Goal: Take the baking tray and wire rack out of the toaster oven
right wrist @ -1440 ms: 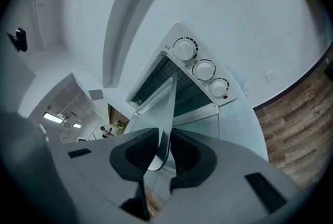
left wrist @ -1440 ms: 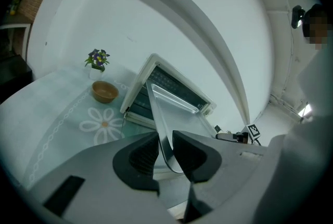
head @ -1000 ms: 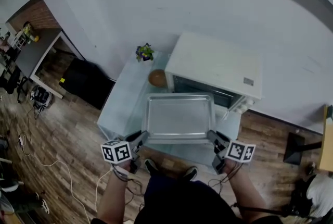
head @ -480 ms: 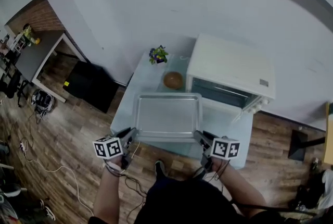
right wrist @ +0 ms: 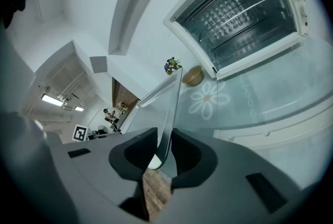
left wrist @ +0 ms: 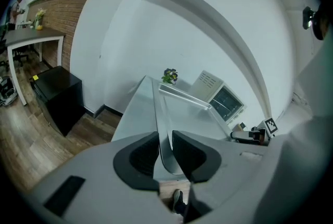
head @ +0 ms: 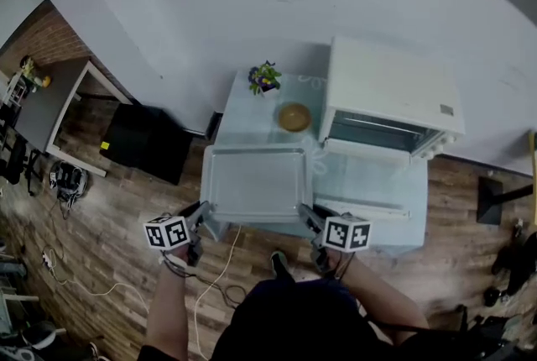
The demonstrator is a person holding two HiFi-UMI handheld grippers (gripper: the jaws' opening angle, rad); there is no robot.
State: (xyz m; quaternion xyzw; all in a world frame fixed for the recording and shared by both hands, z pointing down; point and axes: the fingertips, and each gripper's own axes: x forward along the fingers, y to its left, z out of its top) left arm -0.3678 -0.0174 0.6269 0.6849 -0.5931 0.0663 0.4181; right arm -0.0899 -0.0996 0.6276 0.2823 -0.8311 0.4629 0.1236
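The left gripper [head: 202, 214] and the right gripper [head: 304, 215] each clamp their jaws on the near rim of the baking tray [head: 254, 183].

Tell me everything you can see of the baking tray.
The baking tray is a shallow rectangular pan of dull silvery metal with a raised rim and rounded corners, and it is empty. It lies about level, outside the toaster oven, left of its open door, over the left of the table. The left gripper and the right gripper each clamp a near corner of its rim.
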